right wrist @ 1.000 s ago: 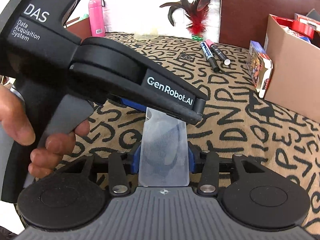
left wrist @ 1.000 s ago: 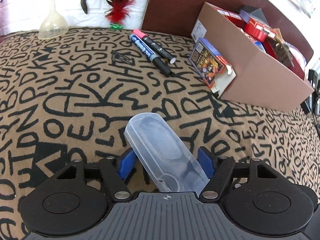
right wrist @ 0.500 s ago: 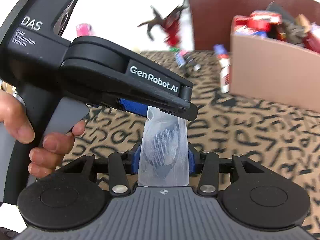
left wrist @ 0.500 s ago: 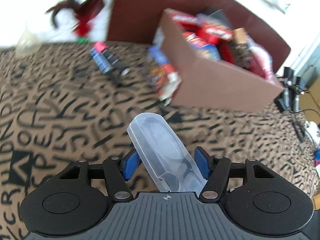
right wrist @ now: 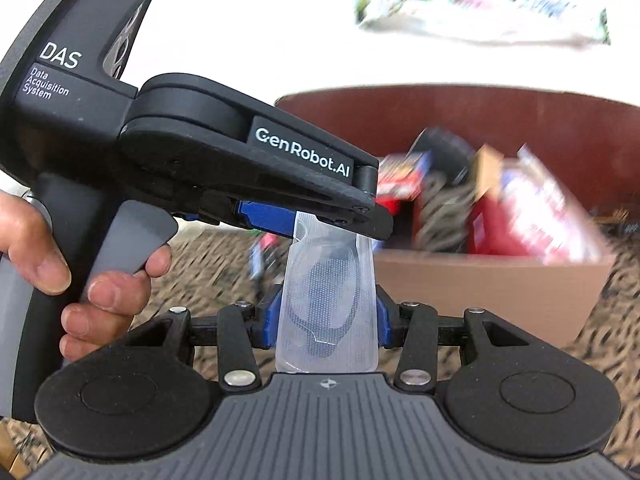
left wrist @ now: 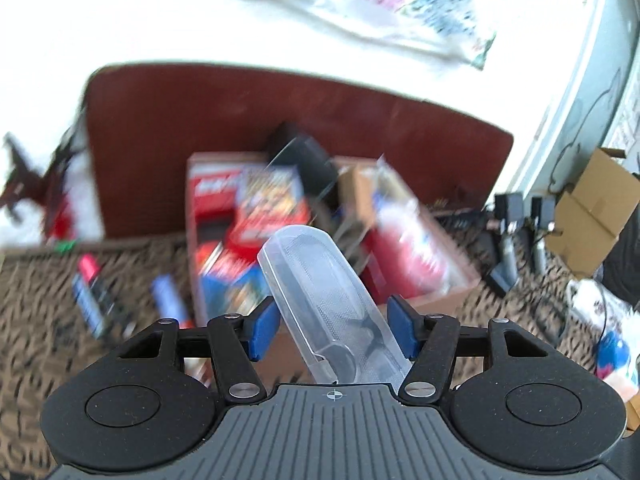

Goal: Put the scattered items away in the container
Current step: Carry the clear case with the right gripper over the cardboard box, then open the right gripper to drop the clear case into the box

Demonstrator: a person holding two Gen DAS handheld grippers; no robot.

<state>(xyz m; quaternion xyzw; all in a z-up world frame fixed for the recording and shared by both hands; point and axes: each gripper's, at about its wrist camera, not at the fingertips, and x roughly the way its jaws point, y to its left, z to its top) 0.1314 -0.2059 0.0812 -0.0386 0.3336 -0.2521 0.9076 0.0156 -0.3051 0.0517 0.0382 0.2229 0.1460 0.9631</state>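
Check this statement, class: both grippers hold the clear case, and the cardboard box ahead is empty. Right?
Not quite. Both grippers, left and right, do hold the clear case, but the box is full of packets, as the left wrist view shows.

Your clear case (left wrist: 320,292), blue pads (left wrist: 262,330), brown box (right wrist: 480,292), tan black-lettered cloth (left wrist: 36,304), perhaps pink-capped marker (left wrist: 89,267).

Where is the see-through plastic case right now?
The clear case is up in the air, held between both claws: the left claw and the right claw. In both views it is in front of the cardboard box.
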